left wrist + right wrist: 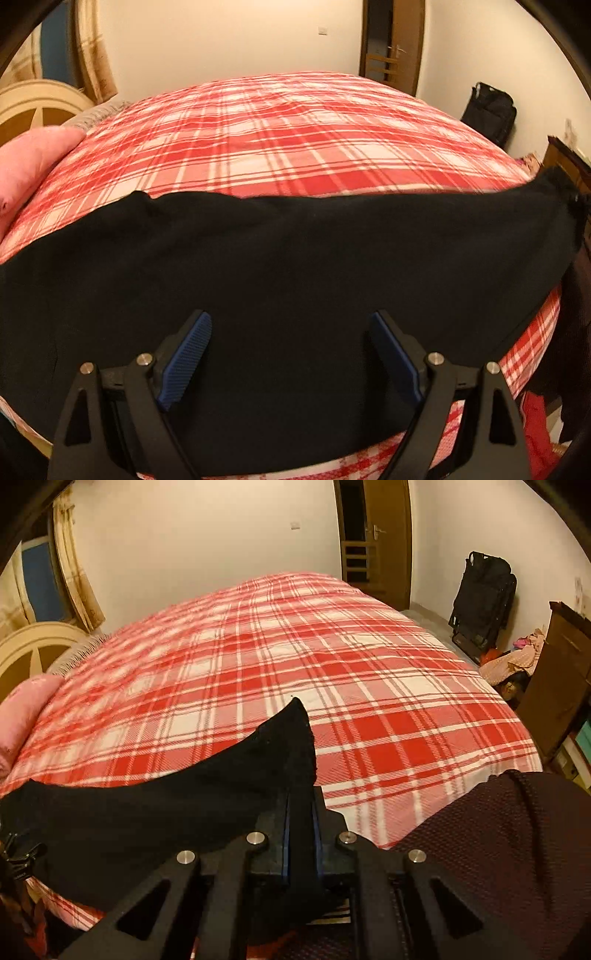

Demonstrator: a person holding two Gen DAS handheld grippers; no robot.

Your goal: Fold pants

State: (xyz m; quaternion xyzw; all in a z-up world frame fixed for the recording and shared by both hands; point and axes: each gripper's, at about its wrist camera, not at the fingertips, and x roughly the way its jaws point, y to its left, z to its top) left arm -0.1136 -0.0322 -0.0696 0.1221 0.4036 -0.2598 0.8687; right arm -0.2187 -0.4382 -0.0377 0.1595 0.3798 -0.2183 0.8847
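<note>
The black pants lie spread across the near edge of a bed with a red and white plaid cover. My left gripper is open, its blue-padded fingers wide apart just above the pants. My right gripper is shut on a corner of the pants, which sticks up between its fingers and is lifted off the plaid cover; the cloth stretches away to the left.
A pink pillow lies at the bed's left; it also shows in the right wrist view. A black bag leans on the right wall near a wooden door. A dark maroon cloth hangs at the near right.
</note>
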